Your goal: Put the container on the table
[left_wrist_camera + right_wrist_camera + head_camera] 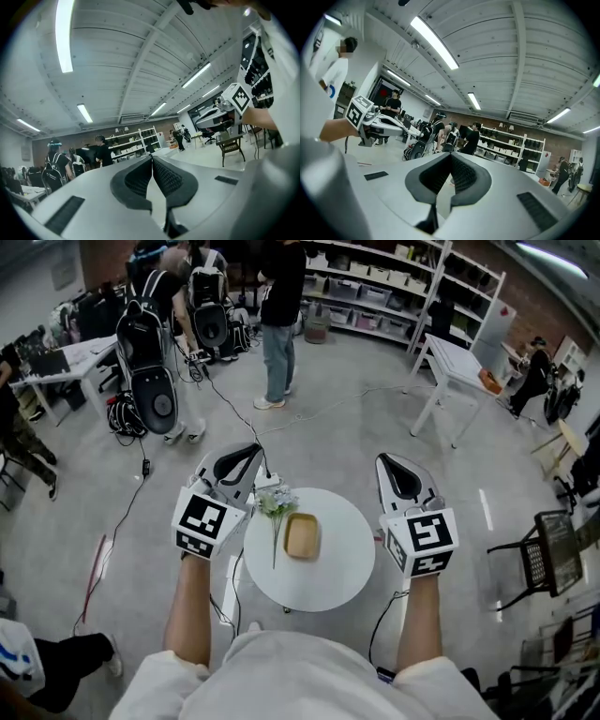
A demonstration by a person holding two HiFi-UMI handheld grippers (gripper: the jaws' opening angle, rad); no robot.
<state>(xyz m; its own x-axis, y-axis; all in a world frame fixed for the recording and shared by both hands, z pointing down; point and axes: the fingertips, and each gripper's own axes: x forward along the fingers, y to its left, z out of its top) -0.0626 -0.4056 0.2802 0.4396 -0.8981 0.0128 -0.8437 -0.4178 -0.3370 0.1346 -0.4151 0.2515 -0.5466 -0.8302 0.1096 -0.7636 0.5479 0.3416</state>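
A tan, shallow container (pixel 302 535) lies near the middle of the small round white table (pixel 347 568), beside a sprig of white flowers (pixel 277 504). My left gripper (pixel 251 452) is held up left of the table, well above it. Its jaws (pixel 152 160) are shut with nothing between them. My right gripper (pixel 388 461) is held up on the table's right side. Its pads (pixel 451 155) also meet at the tip, empty. Both grippers point level across the room, away from the container. Each gripper view shows the other gripper (pixel 220 115) (pixel 377 123) off to the side.
Cables (pixel 220 395) run over the floor beyond the table. A person in jeans (pixel 278 324) stands farther back near shelves (pixel 375 287). A white folding table (pixel 459 367) is at the back right, a black chair (pixel 544 554) at the right, and a seated person's leg (pixel 66 662) at the lower left.
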